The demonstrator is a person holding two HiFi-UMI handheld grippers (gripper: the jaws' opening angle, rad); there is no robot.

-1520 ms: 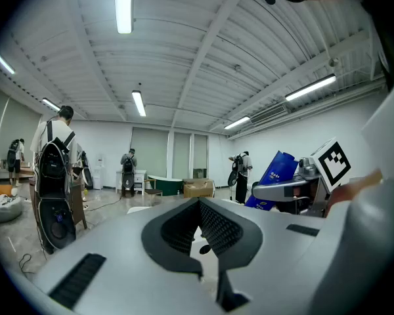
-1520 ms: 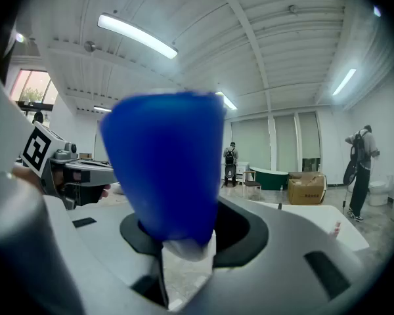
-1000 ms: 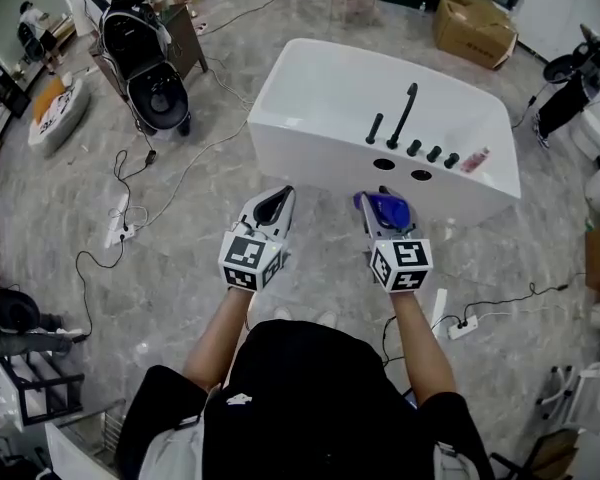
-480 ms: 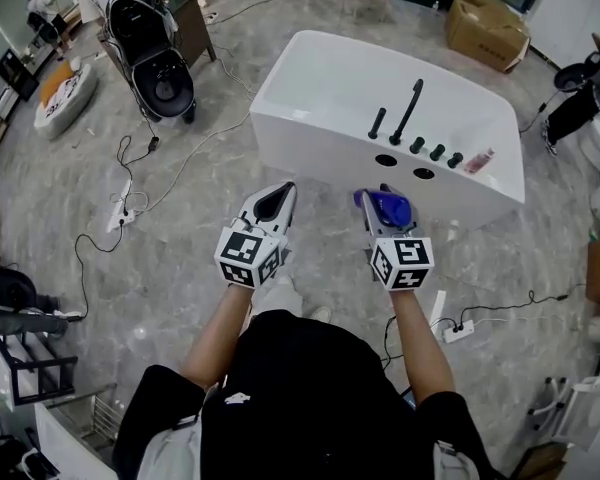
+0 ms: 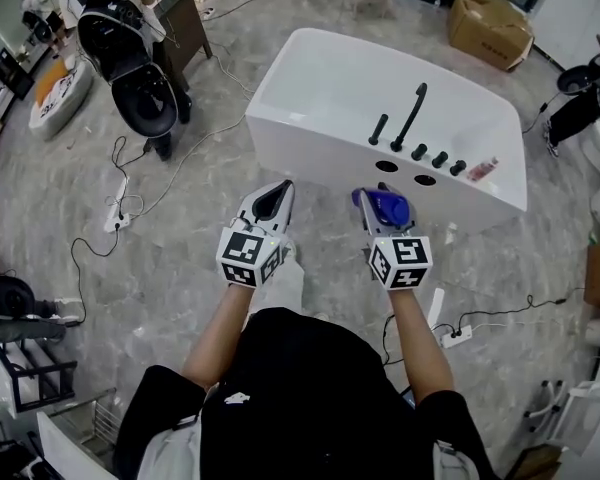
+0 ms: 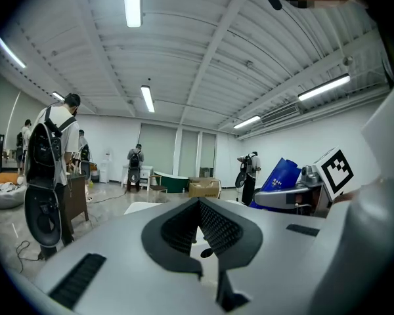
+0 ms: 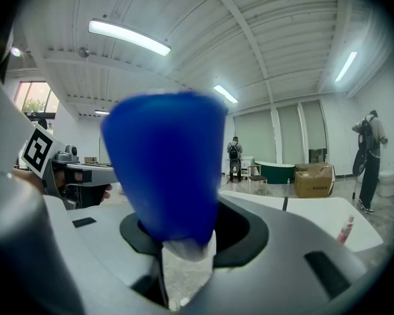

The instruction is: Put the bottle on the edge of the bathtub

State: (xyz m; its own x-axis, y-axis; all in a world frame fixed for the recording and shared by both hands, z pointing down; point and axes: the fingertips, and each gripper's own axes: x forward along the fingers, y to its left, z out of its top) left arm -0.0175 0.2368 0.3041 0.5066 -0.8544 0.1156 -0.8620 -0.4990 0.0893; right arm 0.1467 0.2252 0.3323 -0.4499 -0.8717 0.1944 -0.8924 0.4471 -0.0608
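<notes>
Right gripper (image 5: 381, 201) is clamping the blue bottle (image 7: 164, 163). Left gripper (image 5: 271, 202) is riding shut, empty. Tub (image 5: 280, 140) at twelve o'clock is edging nearer as the person is stepping forward, so placing is coming up.

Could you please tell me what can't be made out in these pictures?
Blue bottle: label blurred in the right gripper view, too close; its near end hidden by the right gripper.
Pink bottle on the bathtub edge: too small in the head view to read.
</notes>
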